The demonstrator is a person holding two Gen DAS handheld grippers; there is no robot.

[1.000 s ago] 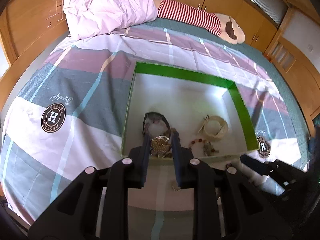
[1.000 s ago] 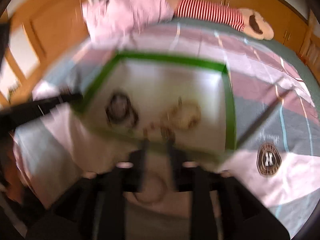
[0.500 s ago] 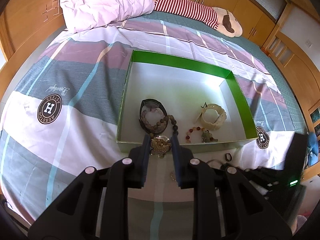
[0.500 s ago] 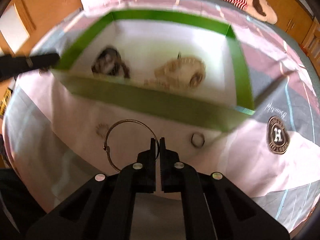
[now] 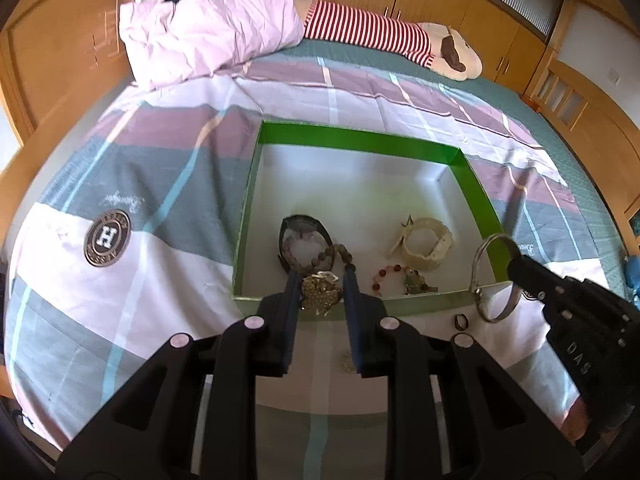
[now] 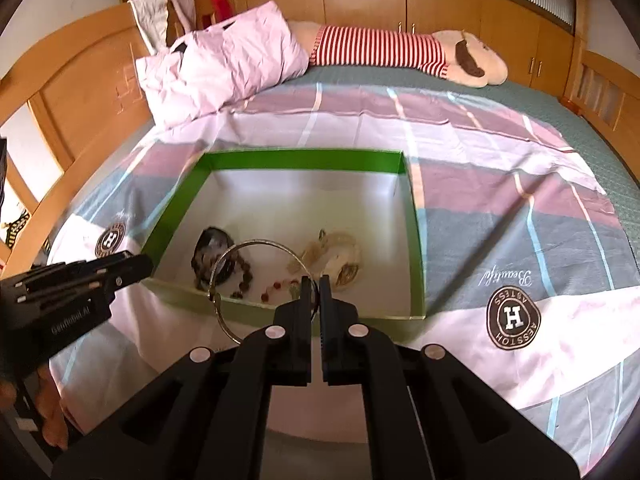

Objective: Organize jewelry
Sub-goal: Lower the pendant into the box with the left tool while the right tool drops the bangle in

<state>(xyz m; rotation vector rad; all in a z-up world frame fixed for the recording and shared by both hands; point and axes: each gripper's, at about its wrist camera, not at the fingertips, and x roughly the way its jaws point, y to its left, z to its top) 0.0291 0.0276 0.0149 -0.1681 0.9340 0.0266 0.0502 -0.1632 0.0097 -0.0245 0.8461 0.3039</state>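
1. Mid-transfer: my right gripper point(image 6: 315, 286) is clamped on the silver bangle point(image 5: 494, 278), lifted at the green box point(image 5: 360, 140) front wall.
2. Left gripper point(image 5: 320, 286) grips a gold brooch point(image 5: 320, 294) there.
3. Next: carry both over the wall, release.

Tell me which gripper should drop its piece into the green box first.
Left, probably. The left gripper holds the gold brooch right at the green box's near wall. The right gripper holds the silver bangle raised, short of that wall.

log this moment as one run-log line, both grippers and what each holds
left gripper: shut on gold beaded ornament at green box near wall | right gripper: shut on thin silver bangle, lifted above bedsheet | small dark ring: outside box
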